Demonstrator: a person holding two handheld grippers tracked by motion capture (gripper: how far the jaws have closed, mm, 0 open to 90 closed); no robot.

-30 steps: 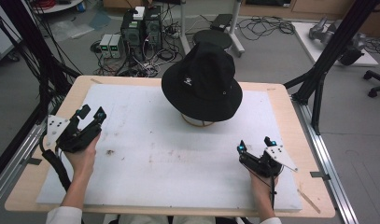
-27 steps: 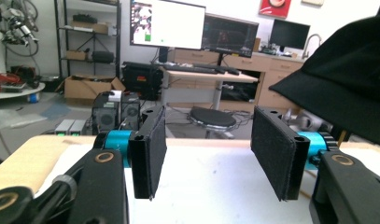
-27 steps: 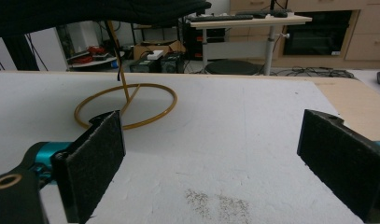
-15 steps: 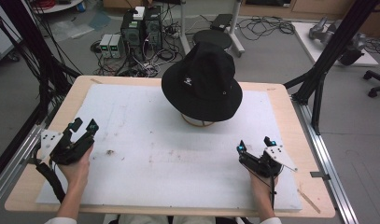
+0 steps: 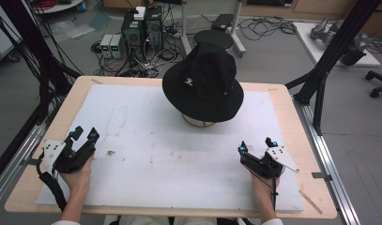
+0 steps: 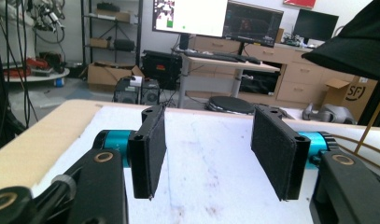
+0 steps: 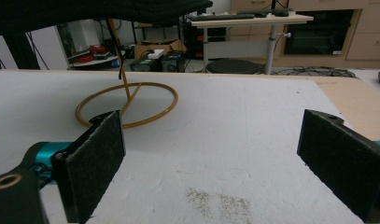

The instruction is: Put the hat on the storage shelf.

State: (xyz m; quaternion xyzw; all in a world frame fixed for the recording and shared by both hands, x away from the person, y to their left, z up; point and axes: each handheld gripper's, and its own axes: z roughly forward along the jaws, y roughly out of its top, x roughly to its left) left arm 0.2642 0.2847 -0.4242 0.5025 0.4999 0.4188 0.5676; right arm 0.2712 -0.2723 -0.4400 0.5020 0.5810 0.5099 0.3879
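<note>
Fingers spread, the left gripper (image 5: 84,136) has drawn back from the hat (image 5: 202,82)

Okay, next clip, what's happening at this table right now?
A person holds a gripper in each hand over a white mat, and neither is handling anything. The left gripper sits near the mat's left edge and the right gripper near its lower right, both with jaws open and empty. A black bucket hat sits untouched on a wire stand at the far middle of the table.
</note>
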